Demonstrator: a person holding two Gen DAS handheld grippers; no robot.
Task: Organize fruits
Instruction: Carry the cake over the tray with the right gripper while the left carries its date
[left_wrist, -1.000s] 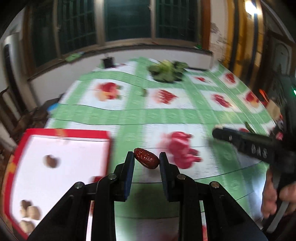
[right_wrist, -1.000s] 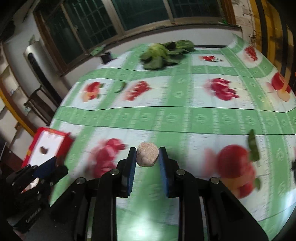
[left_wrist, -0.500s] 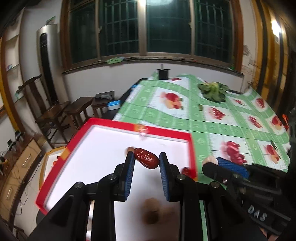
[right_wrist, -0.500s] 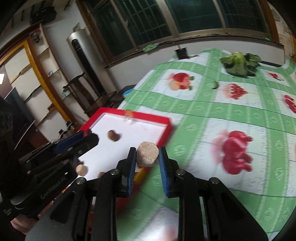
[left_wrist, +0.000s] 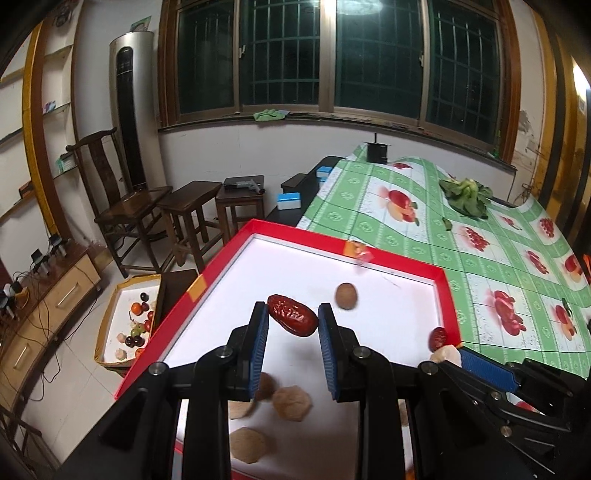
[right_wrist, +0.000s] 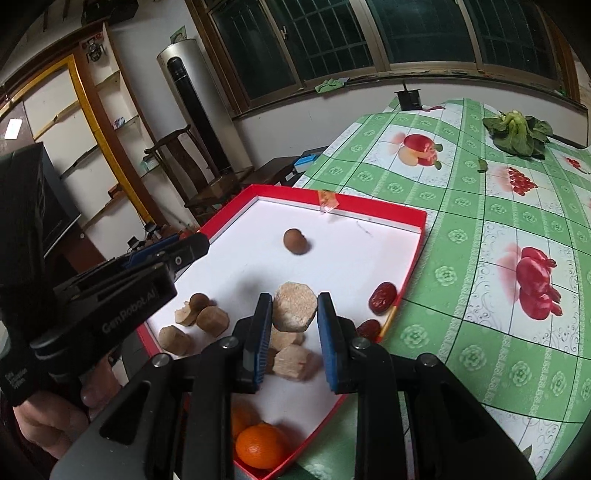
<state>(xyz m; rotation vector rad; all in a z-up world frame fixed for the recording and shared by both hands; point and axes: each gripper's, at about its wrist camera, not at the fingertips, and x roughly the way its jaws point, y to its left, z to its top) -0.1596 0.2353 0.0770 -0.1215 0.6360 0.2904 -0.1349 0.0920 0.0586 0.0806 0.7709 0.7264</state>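
Observation:
My left gripper (left_wrist: 292, 325) is shut on a red date (left_wrist: 292, 319) and holds it above the red-rimmed white tray (left_wrist: 399, 267). My right gripper (right_wrist: 294, 314) is shut on a tan peeled fruit piece (right_wrist: 294, 311) above the same tray (right_wrist: 415, 243). In the tray lie several tan pieces (right_wrist: 212, 320), a brown round fruit (right_wrist: 295, 240), red dates (right_wrist: 383, 296) and an orange (right_wrist: 258, 446). The right gripper shows at the lower right of the left wrist view (left_wrist: 448, 355), the left gripper at the left of the right wrist view (right_wrist: 184, 251).
The tray sits at the left end of a table with a green fruit-print cloth (right_wrist: 480, 206). Leafy greens (right_wrist: 517, 133) lie at the far end. Beyond the table edge are wooden stools (left_wrist: 184, 206), a chair and a floor box of fruit (left_wrist: 133, 325).
Both grippers have swung left from over the green cloth to over the tray, each still holding its fruit. They now sit lower and closer over the tray's contents.

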